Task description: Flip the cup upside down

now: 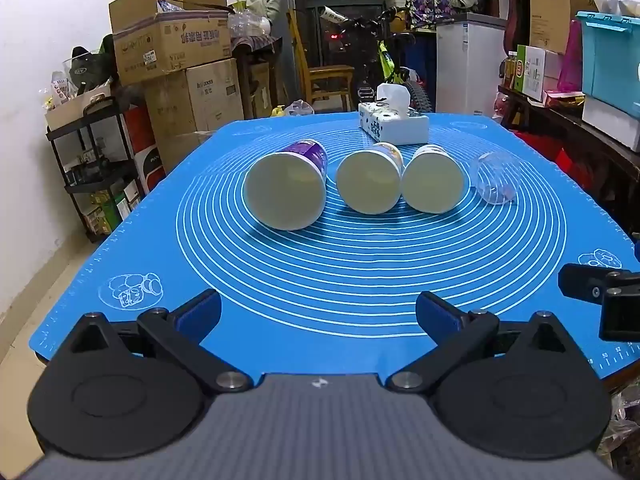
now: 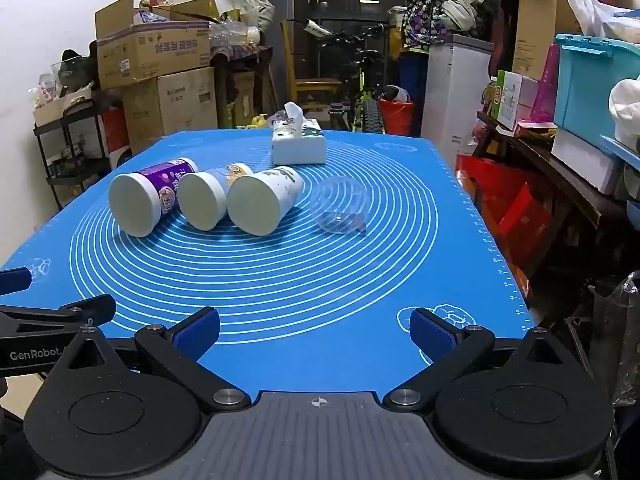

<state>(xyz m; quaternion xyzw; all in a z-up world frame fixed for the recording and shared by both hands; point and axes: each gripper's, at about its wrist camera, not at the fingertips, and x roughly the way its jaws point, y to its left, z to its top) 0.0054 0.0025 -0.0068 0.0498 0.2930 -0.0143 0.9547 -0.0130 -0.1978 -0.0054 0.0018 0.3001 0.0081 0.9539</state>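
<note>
Three paper cups lie on their sides in a row on the blue mat (image 1: 320, 280), mouths toward me: a purple one (image 1: 286, 188) (image 2: 148, 198), a middle one (image 1: 370, 178) (image 2: 208, 198) and a white one (image 1: 432, 178) (image 2: 262, 202). A clear plastic cup (image 1: 496, 178) (image 2: 340, 206) lies on its side to their right. My left gripper (image 1: 318, 314) is open and empty over the mat's near edge. My right gripper (image 2: 314, 330) is open and empty, also at the near edge, well short of the cups.
A tissue box (image 1: 394, 122) (image 2: 298, 144) stands behind the cups. Cardboard boxes (image 1: 172, 40) and a black shelf (image 1: 92, 168) are on the left, a cluttered shelf (image 2: 560, 152) on the right. The right gripper's body (image 1: 600, 292) shows at the left view's right edge.
</note>
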